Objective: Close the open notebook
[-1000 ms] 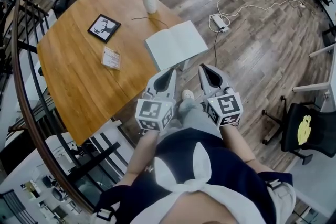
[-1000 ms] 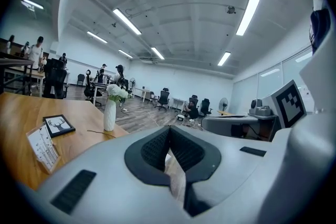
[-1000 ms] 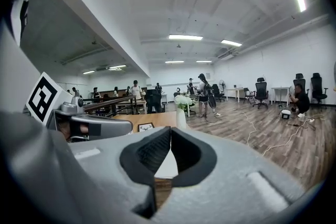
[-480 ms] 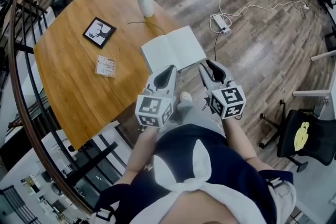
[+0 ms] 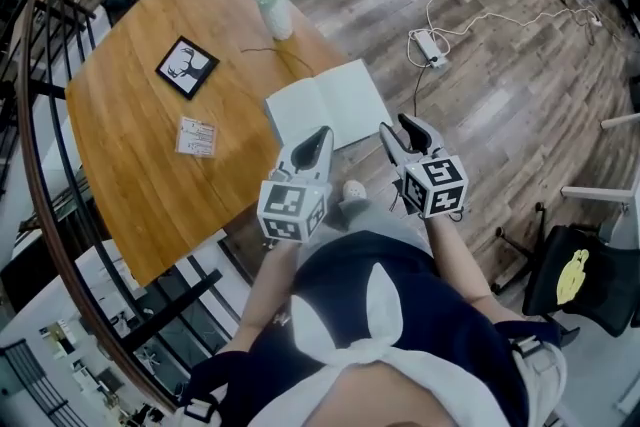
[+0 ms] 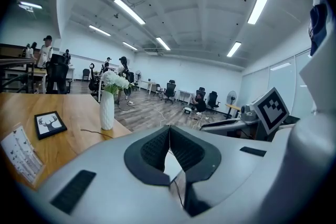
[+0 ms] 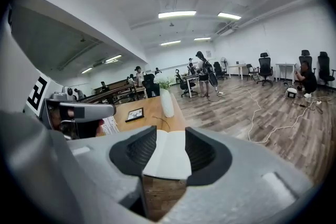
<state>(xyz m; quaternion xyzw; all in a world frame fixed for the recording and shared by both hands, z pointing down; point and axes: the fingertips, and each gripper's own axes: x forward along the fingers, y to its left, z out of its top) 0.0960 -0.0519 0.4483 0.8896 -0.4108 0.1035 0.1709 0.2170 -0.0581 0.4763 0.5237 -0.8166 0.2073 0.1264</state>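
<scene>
Finds the open notebook (image 5: 325, 105) lying flat at the worktop's (image 5: 130, 145) edge, pages up, vase (image 5: 279, 15) at its 11 o'clock. Holds the left tongs (image 5: 320, 135) pinched together and empty at the notebook's 6 o'clock. Carries the right tongs (image 5: 398, 127) at its 4 o'clock, jaws opening, nothing between them.

We see the notebook (image 5: 325, 107) lying open at the counter's (image 5: 130, 185) edge, a vase of white flowers (image 5: 279, 17) beyond it.
</scene>
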